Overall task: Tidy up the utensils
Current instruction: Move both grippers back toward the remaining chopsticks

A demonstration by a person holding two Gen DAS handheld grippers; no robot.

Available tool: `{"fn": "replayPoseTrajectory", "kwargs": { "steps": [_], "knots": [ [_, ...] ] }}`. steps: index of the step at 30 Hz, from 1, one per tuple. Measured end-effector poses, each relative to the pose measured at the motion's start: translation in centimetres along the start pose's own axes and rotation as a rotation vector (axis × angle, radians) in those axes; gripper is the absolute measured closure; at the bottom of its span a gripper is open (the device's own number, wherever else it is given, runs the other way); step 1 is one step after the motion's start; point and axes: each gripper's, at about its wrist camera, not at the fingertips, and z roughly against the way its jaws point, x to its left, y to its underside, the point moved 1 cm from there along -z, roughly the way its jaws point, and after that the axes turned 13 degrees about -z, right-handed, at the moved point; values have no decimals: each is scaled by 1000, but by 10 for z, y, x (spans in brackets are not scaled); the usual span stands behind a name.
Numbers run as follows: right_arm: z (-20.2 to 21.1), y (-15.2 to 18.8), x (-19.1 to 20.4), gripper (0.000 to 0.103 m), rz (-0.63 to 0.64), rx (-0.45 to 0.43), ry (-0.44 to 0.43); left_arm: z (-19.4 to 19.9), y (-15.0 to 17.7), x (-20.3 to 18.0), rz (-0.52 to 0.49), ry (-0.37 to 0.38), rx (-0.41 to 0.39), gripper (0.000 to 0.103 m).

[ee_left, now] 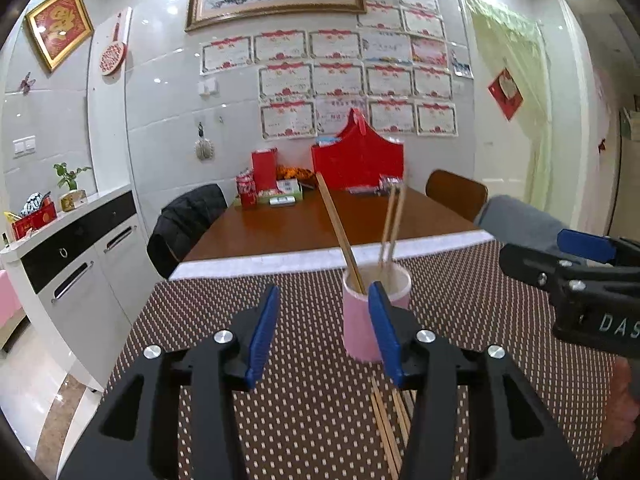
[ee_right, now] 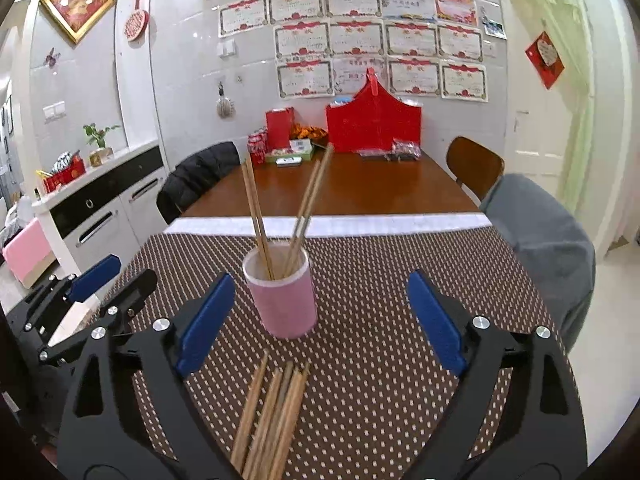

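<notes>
A: cup upright mid-mat, a few sticks in it; loose sticks flat just in front. Both grippers empty: right gripper wide, left gripper half spread

B: take one stick by its middle with the right, tip it up over the rim, don't knock the cup

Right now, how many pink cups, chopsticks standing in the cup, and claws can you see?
Pink cup: 1
Chopsticks standing in it: 4
Claws: 2, the left claw and the right claw, both open
Total: 7
</notes>
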Motion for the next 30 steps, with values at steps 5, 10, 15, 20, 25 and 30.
{"fn": "replayPoseTrajectory", "kwargs": {
  "steps": [5, 10, 15, 20, 25, 30],
  "knots": [
    [-15, 41, -14, 15, -15, 108, 33, -5, 23, -10, -18, 45, 59, 56],
    [-33, 73, -24, 15, 7, 185, 91, -12, 47, -20, -49, 67, 112, 51],
    [-49, 98, -32, 15, 40, 266, 124, -19, 72, -23, -55, 99, 179, 51],
    [-61, 114, -38, 15, 45, 323, 138, -26, 90, -20, -27, 124, 234, 51],
    [-68, 129, -37, 15, 53, 375, 135, -31, 103, -18, -2, 143, 275, 51],
    [-76, 140, -34, 15, 68, 407, 148, -32, 115, -17, 30, 156, 297, 51]
  ]
}}
